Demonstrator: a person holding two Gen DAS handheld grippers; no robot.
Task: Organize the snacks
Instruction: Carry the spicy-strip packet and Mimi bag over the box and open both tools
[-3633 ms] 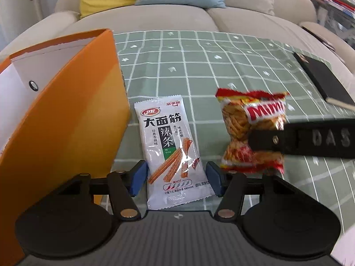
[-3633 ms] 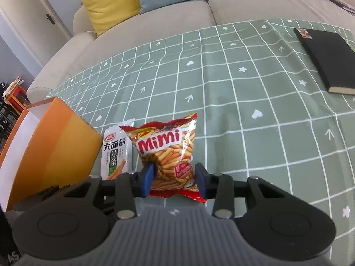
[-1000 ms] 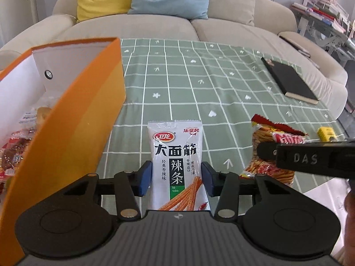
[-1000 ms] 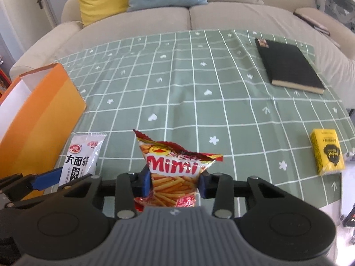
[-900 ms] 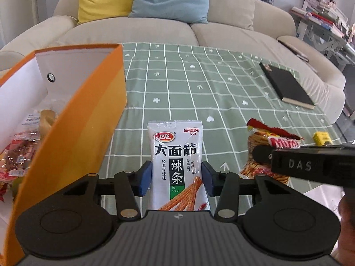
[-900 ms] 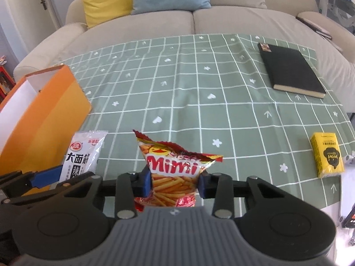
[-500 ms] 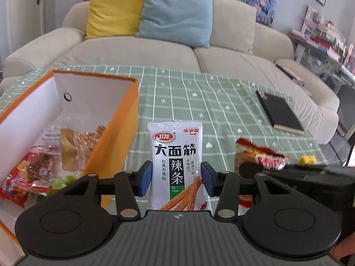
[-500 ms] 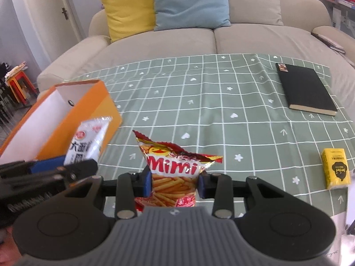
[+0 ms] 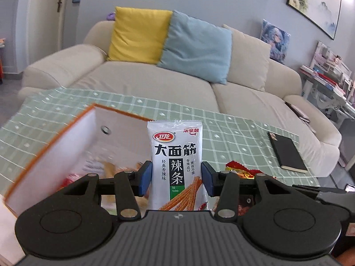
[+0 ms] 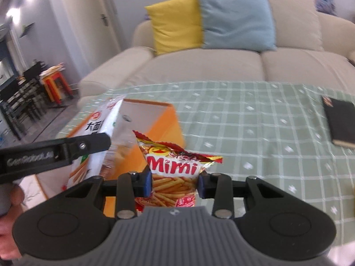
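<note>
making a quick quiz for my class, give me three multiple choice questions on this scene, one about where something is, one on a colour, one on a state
1. Where is the black notebook?
A. inside the orange box
B. on the green checked tablecloth, to the right
C. on the sofa

2. What colour is the outside of the box?
A. blue
B. orange
C. black

3. What is the state of the right gripper?
A. open and empty
B. shut on the Mimi snack bag
C. shut on the notebook

Answers:
1 B, it lies flat on the cloth, away from the box.
2 B, its outer wall is orange and its inside white.
3 B, both pads press the sides of the lifted bag.
</note>
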